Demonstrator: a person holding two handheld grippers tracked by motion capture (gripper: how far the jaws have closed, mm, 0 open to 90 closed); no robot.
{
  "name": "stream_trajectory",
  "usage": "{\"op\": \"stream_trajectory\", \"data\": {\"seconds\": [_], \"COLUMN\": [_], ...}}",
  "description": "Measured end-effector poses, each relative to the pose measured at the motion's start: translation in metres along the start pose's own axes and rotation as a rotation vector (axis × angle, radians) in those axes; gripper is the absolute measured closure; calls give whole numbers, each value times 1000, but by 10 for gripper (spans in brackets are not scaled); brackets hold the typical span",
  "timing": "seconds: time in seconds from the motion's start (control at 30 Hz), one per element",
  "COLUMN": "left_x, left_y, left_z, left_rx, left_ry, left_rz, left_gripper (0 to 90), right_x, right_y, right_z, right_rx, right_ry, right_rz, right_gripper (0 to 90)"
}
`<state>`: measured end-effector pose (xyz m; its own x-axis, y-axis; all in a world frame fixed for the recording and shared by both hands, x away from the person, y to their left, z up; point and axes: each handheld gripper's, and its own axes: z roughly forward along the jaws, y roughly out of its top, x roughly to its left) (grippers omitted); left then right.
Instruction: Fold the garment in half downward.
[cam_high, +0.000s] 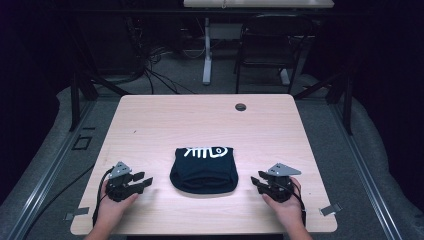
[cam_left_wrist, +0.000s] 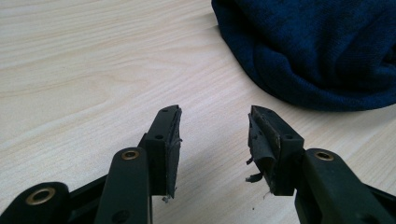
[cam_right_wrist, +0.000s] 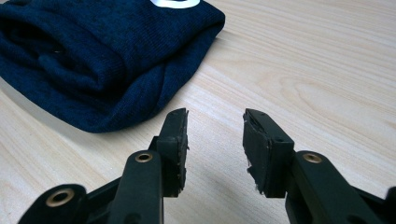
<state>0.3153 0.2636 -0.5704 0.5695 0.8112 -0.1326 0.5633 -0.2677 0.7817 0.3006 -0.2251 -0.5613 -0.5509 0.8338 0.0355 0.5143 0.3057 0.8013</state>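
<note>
Both hands sit at the near table (cam_high: 150, 125) edge, my left gripper (cam_high: 142, 181) and right gripper (cam_high: 257, 183) spread apart and empty, flanking the folded navy shirt (cam_high: 204, 170) at mid-table without touching it. I judge the folding essentially done; nothing obvious remains. Only a cable grommet (cam_high: 240, 107) lies beyond, obstructing nothing.

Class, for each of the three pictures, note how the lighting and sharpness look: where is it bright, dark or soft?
High view: the table is lit, its surroundings nearly black, and the picture is rather soft. Left gripper view: even light, the folded garment and wood grain fairly sharp. Right gripper view: the jaws cast soft shadows on the wood.
</note>
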Motion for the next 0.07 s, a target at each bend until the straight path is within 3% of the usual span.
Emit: {"op": "stream_trajectory", "data": {"seconds": [0.07], "left_x": [0], "left_y": [0], "left_z": [-1], "left_rx": [-5], "left_ry": [1], "left_rz": [0], "left_gripper": [529], "right_x": [0], "right_y": [0], "right_z": [0], "right_rx": [1], "right_ry": [4], "right_rz": [2], "right_gripper": [592]}}
